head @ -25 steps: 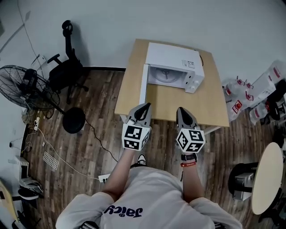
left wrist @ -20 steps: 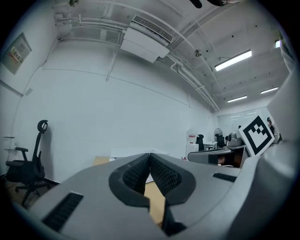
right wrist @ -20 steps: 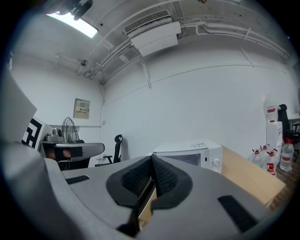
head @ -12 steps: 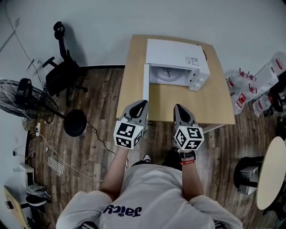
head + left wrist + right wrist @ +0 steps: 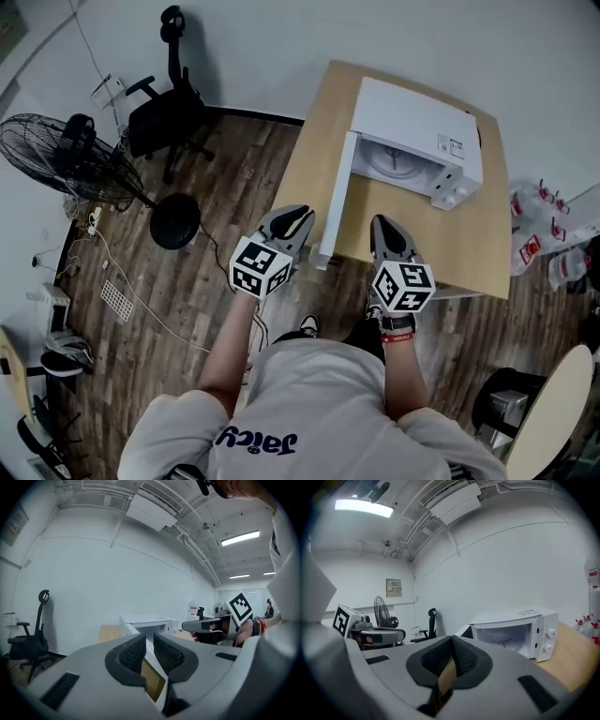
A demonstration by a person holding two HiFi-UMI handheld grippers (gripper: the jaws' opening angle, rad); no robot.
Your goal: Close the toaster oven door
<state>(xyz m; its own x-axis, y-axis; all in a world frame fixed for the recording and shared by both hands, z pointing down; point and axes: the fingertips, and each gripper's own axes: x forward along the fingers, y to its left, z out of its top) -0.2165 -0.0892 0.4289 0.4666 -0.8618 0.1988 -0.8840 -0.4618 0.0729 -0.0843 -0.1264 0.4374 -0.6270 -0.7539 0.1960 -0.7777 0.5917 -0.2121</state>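
Observation:
A white toaster oven (image 5: pixel 417 131) stands on a wooden table (image 5: pixel 319 150), its door (image 5: pixel 337 202) swung wide open to the left and reaching the table's front edge. My left gripper (image 5: pixel 302 214) hovers just left of the door's free end, apart from it. Its jaws have just been opening to a narrow gap with nothing between them. My right gripper (image 5: pixel 384 225) is shut and empty at the table's front edge, right of the door. In the right gripper view the oven (image 5: pixel 515 634) shows its open cavity ahead of that gripper (image 5: pixel 452 644).
A black office chair (image 5: pixel 164 122), a standing fan (image 5: pixel 70 159) and a round black base (image 5: pixel 175 220) stand on the wooden floor to the left, with cables. Water bottles (image 5: pixel 544 225) lie right of the table. A round table (image 5: pixel 553 412) is at the lower right.
The head view has swung, so the table and oven now sit further right. Both grippers have shifted left relative to the table. The left jaws have parted slightly.

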